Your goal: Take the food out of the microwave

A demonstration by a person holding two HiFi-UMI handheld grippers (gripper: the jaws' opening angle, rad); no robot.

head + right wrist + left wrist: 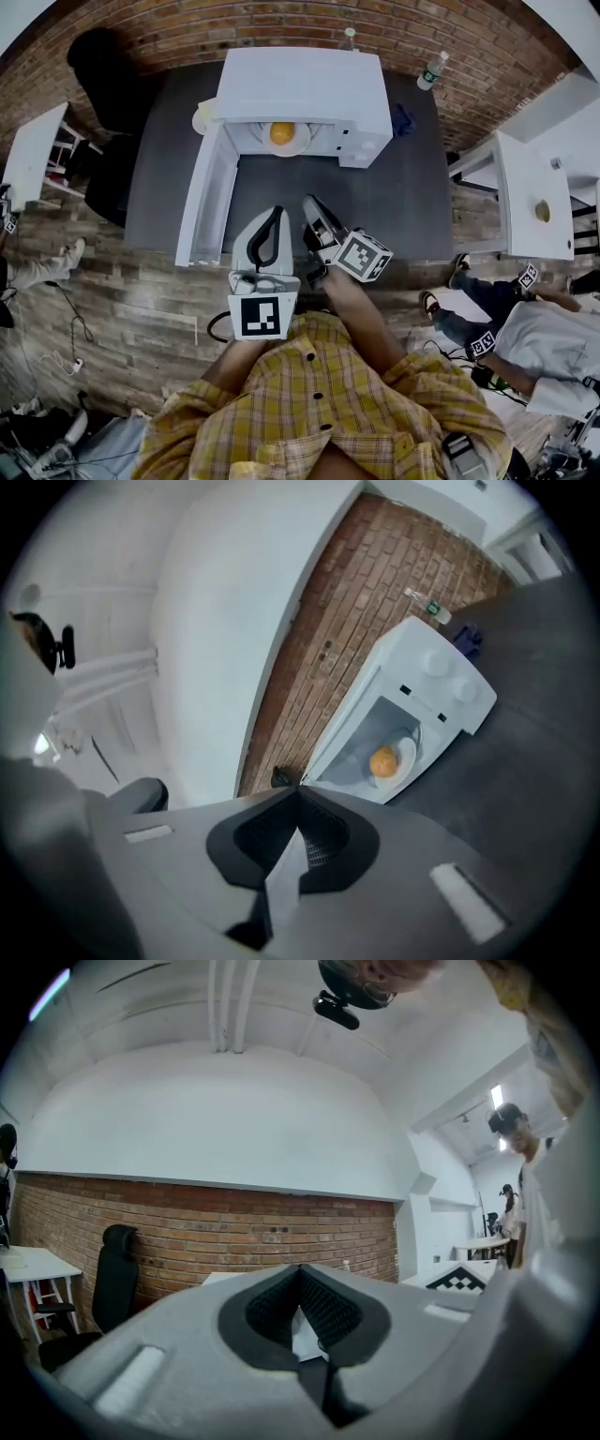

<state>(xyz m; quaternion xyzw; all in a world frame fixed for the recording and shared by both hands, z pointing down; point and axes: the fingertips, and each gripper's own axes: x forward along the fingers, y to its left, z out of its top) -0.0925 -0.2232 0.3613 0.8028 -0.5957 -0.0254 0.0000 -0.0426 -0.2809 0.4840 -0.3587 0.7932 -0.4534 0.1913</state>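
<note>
Food (282, 132): orange, round, sits on a white plate (300, 144) inside the microwave (300, 84) cavity, roughly centred in the opening. Not yet taken out. Microwave door (201, 202) is swung fully open on the microwave's left side and sticks out toward the person over the dark table (272, 192).

Left gripper (277, 210) hangs in front of the microwave, well short of the opening, just inside the door's free edge. Its jaws are closed tip to tip, nothing between them. Right gripper (310, 201) is just beside it, also in front of the microwave and well apart from the plate. Its jaws meet the same way and are empty. The right gripper view looks toward the cavity, with food and plate visible. The left gripper view looks up at the brick wall, not at the food.

Bottle (429, 71) stands behind the microwave's right corner, out of the way.

Step, as I judge it: approach, before the reach in.

Risks:
- Jaws need to part before reaching the plate, or closed tips will shove it deeper.
- The plate rim is thin, so a shallow pinch may slip.
- Round food could roll off if the plate tilts or drags over the cavity lip.
- The left gripper is close to the door and could knock it on the way in.
</note>
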